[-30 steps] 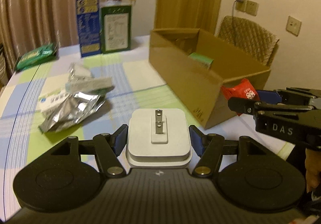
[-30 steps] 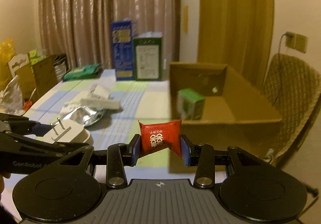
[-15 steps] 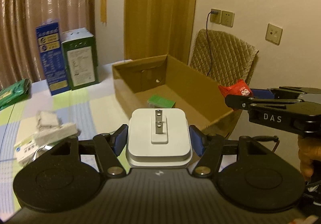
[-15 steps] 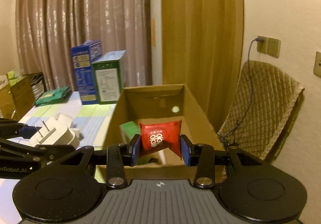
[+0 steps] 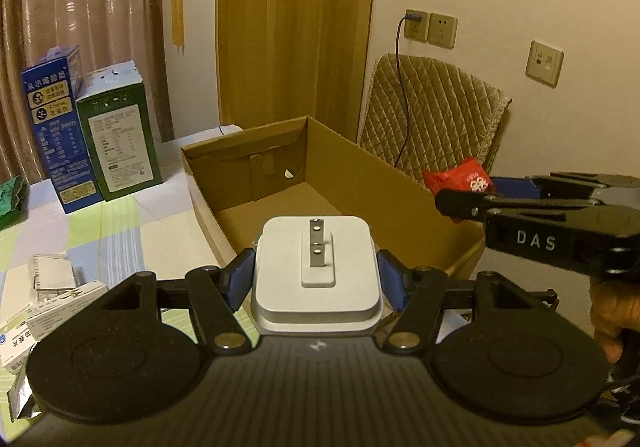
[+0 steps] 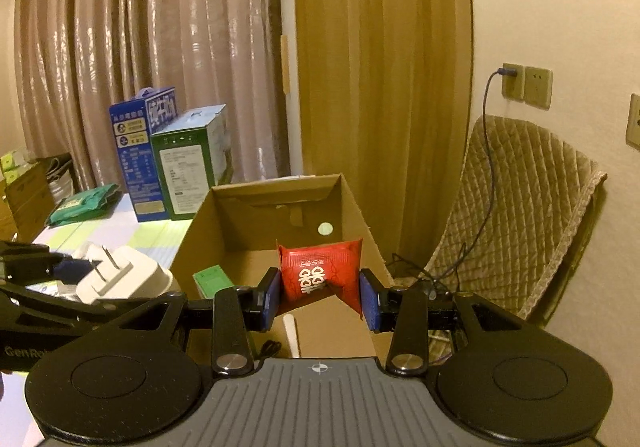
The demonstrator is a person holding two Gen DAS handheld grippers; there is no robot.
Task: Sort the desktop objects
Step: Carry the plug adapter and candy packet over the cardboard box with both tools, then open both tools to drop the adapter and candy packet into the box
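My left gripper (image 5: 316,279) is shut on a white plug adapter (image 5: 316,287), prongs up, held over the near end of the open cardboard box (image 5: 360,175). My right gripper (image 6: 320,295) is shut on a red packet (image 6: 320,275) with white print, above the same box (image 6: 216,207). In the left wrist view the right gripper (image 5: 472,191) and its red packet (image 5: 460,177) hang at the box's right wall. In the right wrist view the adapter (image 6: 120,275) shows at the left. A small green box (image 6: 212,281) and a white stick (image 6: 292,335) lie inside the box.
A blue carton (image 5: 52,127) and a green carton (image 5: 120,135) stand at the table's back. Medicine boxes and foil packs (image 5: 52,295) lie on the checked cloth at the left. A green pouch (image 6: 80,203) lies farther back. A quilted chair (image 5: 432,119) stands behind the box by the wall.
Both grippers have moved right from the table's middle to over the cardboard box, each still holding its object. The box interior now fills the centre of both views.
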